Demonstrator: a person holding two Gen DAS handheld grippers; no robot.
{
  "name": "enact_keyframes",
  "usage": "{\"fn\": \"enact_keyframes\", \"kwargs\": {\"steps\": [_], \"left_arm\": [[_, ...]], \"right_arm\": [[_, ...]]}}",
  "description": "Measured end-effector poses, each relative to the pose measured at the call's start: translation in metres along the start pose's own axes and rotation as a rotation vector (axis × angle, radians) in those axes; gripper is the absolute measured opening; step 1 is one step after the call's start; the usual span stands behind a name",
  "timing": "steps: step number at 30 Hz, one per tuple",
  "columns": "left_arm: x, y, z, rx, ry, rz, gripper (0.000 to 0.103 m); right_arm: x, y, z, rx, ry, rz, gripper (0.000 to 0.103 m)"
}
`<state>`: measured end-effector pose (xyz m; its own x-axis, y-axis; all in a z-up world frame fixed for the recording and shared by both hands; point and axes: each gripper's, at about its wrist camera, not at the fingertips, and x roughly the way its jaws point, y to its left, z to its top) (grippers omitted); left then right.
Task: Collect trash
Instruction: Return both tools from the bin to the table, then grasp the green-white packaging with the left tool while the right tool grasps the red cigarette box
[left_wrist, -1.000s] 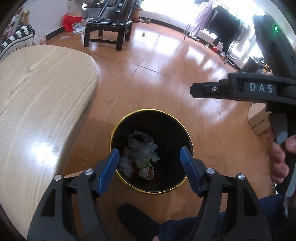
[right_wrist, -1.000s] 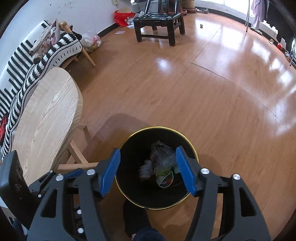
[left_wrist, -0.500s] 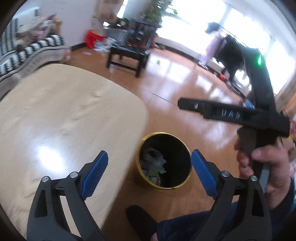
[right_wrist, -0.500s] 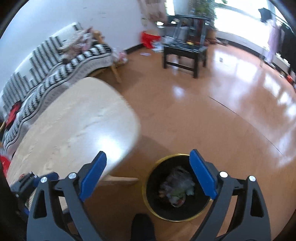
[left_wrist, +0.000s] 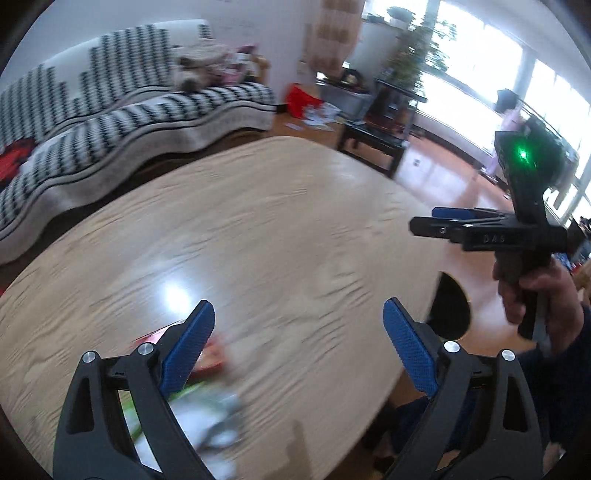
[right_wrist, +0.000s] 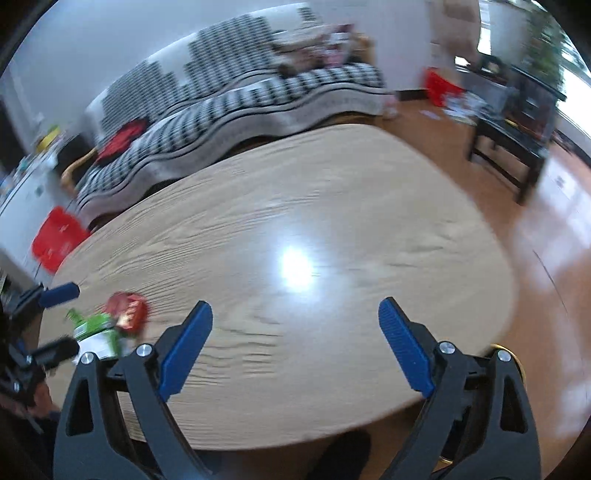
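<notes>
Both grippers, left (left_wrist: 298, 341) and right (right_wrist: 295, 341), gape empty above the table (right_wrist: 332, 206); wrappers (right_wrist: 110, 325) lie beside the left gripper's left finger.

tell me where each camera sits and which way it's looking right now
Left wrist: on the left gripper, jaws open and empty, angled down across the wooden table towards the striped sofa; the person's hand with the right gripper shows at right.
Right wrist: on the right gripper, also open and empty, over the same table; the left gripper shows at left.
Shared: table, sofa, blurred wrappers, bin.
</notes>
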<state>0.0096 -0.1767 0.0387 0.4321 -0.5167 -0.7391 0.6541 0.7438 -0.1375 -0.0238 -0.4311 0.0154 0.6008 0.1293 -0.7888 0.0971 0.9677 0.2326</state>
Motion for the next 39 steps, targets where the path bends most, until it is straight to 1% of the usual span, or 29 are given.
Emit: {"fn": "enact_keyframes", "kwargs": {"steps": [1,3,5,8,11,12,15,19,21,22,26,28,31,32,33,35,36,37,38,39], "left_arm": [[-0.008,0.012,-0.005,-0.008,-0.003,0.015,0.090],[-0.027,0.050,-0.023,-0.042,-0.016,0.060,0.090],[-0.038,0.078,-0.038,-0.084,-0.012,0.088,0.090],[-0.046,0.110,-0.057,-0.132,0.005,0.094,0.090],[-0.046,0.126,-0.072,-0.126,0.037,0.065,0.090],[-0.043,0.130,-0.078,-0.113,0.060,0.039,0.090],[-0.031,0.134,-0.087,-0.079,0.102,0.044,0.090],[-0.008,0.140,-0.092,-0.041,0.165,0.022,0.090],[0.003,0.141,-0.092,-0.018,0.185,0.011,0.090],[0.006,0.140,-0.092,-0.007,0.188,0.014,0.090],[0.017,0.134,-0.088,0.000,0.186,-0.022,0.089],[0.023,0.130,-0.087,0.010,0.184,-0.041,0.087],[0.029,0.129,-0.087,-0.011,0.196,-0.075,0.072],[0.032,0.130,-0.086,-0.025,0.202,-0.090,0.063],[0.032,0.131,-0.087,-0.035,0.203,-0.093,0.052],[0.029,0.138,-0.086,-0.061,0.199,-0.083,0.039],[0.026,0.139,-0.086,-0.074,0.193,-0.086,0.035],[0.023,0.141,-0.086,-0.084,0.186,-0.087,0.025],[0.018,0.144,-0.085,-0.097,0.170,-0.077,0.009],[0.015,0.147,-0.084,-0.112,0.167,-0.076,0.008]], "right_arm": [[0.005,0.014,-0.001,-0.020,0.008,0.015,0.088],[0.018,0.042,0.001,-0.068,0.034,0.050,0.088],[0.034,0.074,0.002,-0.129,0.063,0.079,0.088],[0.055,0.109,0.001,-0.204,0.104,0.113,0.088],[0.074,0.131,-0.002,-0.263,0.141,0.130,0.088],[0.083,0.139,-0.003,-0.285,0.158,0.133,0.088],[0.098,0.147,-0.010,-0.329,0.191,0.129,0.088],[0.119,0.158,-0.015,-0.373,0.243,0.140,0.088],[0.131,0.164,-0.017,-0.399,0.263,0.123,0.088],[0.136,0.166,-0.018,-0.407,0.269,0.117,0.088],[0.154,0.175,-0.017,-0.429,0.293,0.118,0.088],[0.160,0.179,-0.015,-0.440,0.291,0.130,0.088],[0.165,0.183,-0.011,-0.461,0.277,0.149,0.088],[0.166,0.185,-0.010,-0.471,0.277,0.155,0.088],[0.169,0.188,-0.009,-0.485,0.277,0.161,0.088],[0.172,0.193,-0.008,-0.512,0.270,0.182,0.088],[0.174,0.196,-0.007,-0.522,0.267,0.187,0.088],[0.176,0.199,-0.006,-0.531,0.264,0.195,0.088],[0.178,0.202,-0.005,-0.538,0.264,0.201,0.088],[0.180,0.205,-0.004,-0.546,0.263,0.208,0.088]]}}
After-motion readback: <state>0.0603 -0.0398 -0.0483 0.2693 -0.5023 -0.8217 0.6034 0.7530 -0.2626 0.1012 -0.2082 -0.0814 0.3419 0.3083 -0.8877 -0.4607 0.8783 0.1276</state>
